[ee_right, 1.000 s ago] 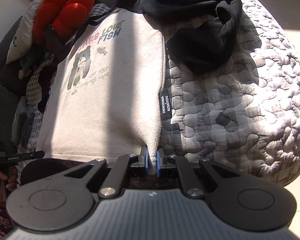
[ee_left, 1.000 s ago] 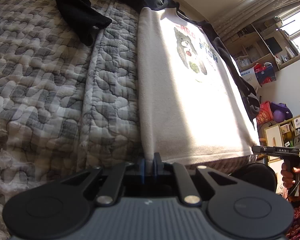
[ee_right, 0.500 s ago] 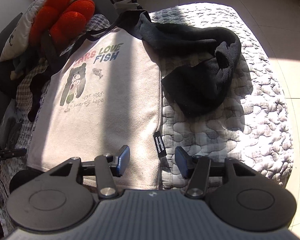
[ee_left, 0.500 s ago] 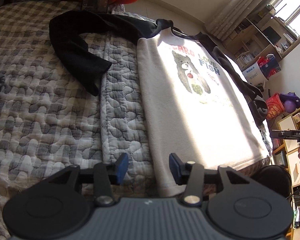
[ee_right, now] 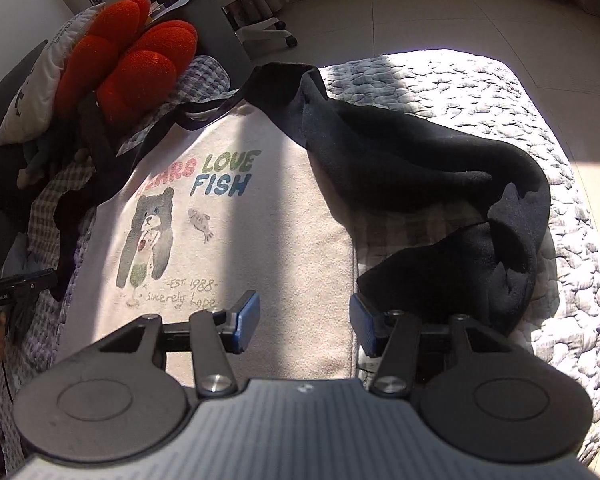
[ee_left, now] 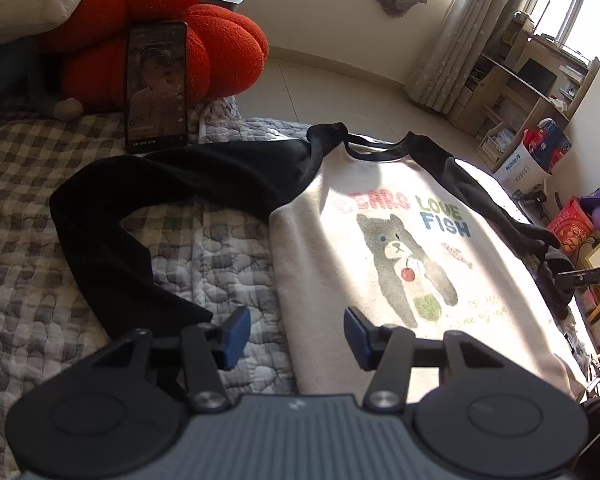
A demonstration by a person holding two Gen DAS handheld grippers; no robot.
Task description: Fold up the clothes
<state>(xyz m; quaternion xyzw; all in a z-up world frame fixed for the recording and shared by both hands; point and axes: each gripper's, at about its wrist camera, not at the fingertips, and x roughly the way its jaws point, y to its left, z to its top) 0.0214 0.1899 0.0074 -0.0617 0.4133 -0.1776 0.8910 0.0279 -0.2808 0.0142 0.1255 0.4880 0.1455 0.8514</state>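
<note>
An orange cushion (ee_left: 188, 36) with a phone (ee_left: 156, 88) propped against it occupies the upper left of the left view. The shirt (ee_left: 380, 248) lies flat on the quilted bed (ee_left: 220, 248), long axis running bottom to top, collar uppermost. Left claw (ee_left: 295, 334) opening, nothing between its pads; right claw (ee_right: 305, 322) spread, empty. Far black sleeve (ee_left: 500, 208) partly hidden; hem cut off.

Shirt (ee_left: 380, 264) cream w/ black sleeves, grey bear print; quilt (ee_left: 32, 280) grey-white check; cushion (ee_left: 220, 52) orange-red.
</note>
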